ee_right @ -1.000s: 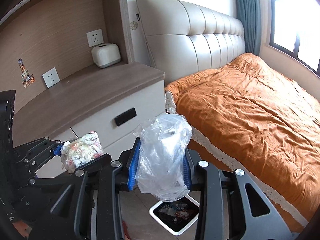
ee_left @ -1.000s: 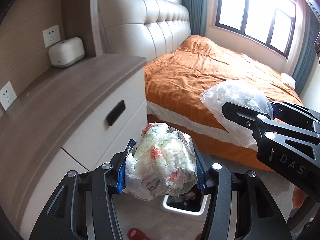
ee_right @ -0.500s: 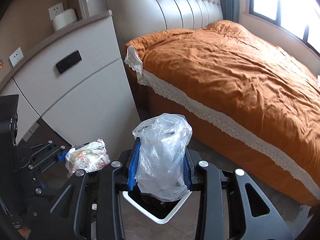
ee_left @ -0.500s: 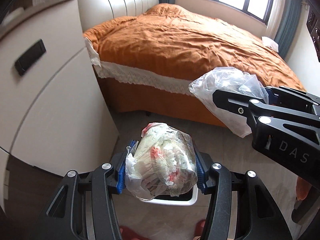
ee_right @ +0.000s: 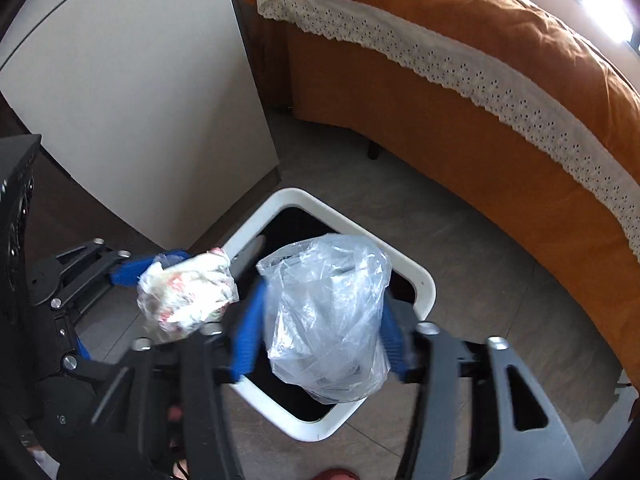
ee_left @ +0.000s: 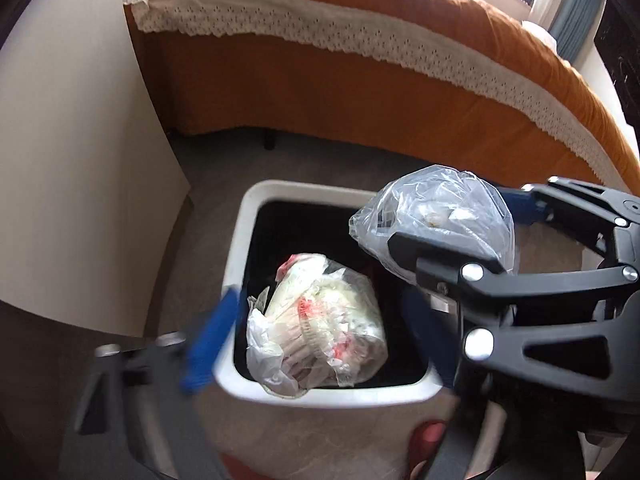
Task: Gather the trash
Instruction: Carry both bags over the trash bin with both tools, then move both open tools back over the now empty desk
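In the left wrist view, the left gripper (ee_left: 316, 340) has just been opening its jaws, and they now stand wide apart, with the blue pad (ee_left: 210, 344) blurred at the lower left. The crumpled bag of wrappers (ee_left: 320, 320) sits in the middle of the frame, free of the pads, right over the dark mouth of the white bin (ee_left: 240, 248). At the right of the frame the right gripper (ee_left: 452, 248) comes in with a clear plastic bag (ee_left: 436, 212) between its jaws, above the far right side of the bin. The orange bed (ee_left: 360, 60) fills the top. In the right wrist view, the right gripper's jaws have also just been opening; the clear plastic bag (ee_right: 328, 316) is in the middle between the blue pads (ee_right: 248, 332), and the pads look just off its sides, so it seems let go. It hangs over the white bin (ee_right: 424, 284). The bag of wrappers (ee_right: 186, 296) shows at the middle left, near the bin's left edge, with the left gripper (ee_right: 160, 276) behind it. This looks like the drop step: both bits of trash are being let fall into the bin. Next, both hands should lift away and look for more trash.
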Demonstrator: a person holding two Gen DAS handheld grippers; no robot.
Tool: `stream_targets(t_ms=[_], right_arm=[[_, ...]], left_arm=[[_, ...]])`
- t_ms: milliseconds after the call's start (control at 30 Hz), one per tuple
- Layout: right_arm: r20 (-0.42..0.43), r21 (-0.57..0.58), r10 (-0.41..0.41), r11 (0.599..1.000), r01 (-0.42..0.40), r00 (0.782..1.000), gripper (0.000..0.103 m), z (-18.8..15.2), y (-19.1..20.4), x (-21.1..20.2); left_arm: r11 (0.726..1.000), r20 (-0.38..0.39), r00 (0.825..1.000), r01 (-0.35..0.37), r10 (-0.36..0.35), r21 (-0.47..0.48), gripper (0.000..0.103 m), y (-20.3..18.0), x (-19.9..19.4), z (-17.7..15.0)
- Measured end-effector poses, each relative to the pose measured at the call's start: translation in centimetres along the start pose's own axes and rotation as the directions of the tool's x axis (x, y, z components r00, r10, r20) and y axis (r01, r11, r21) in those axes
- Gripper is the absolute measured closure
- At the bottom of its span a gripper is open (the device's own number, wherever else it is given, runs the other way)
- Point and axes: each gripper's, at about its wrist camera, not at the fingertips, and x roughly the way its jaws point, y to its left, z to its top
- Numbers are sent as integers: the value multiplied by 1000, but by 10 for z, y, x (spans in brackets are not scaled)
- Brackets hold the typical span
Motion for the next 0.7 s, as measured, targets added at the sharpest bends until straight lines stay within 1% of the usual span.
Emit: stream_targets(t_ms=[33,67,167,200,333,433,500,700], right_arm=[[9,17,-9,1000,9,1000,6,-2,-3,4],[8,21,-17,1000,16,1000,4,-5,-5,9],[-4,2,-47,999,47,999,4,-7,-5,16],[-5,4,-44,999,44,999,4,-7,-5,15],[2,-8,-58,998,58,998,4,-4,-1,4],[16,-2,-61,998,61,998,4,4,4,-16],[28,-3,-62,998,62,998,4,10,9,-32],[75,-3,-61,998,61,995,4,45,29,-89]], left_arm=[[1000,-4,1000,-3,3,7,5,0,5,-2],[1000,-5,1000,10,-10,8,5,0,9,-6],[1000,5,1000,10,-10,10,5,1,7,-9],[1000,10,1000,1,-1,17,5,1,5,-10],[1000,14,1000,0,-1,28,5,3,-12,-7],[1000,25,1000,-8,7,26,5,4,-32,-2],[1000,39,999,-8,7,13,5,9,-51,5],[999,78,996,-28,31,-30,5,24,-114,28]])
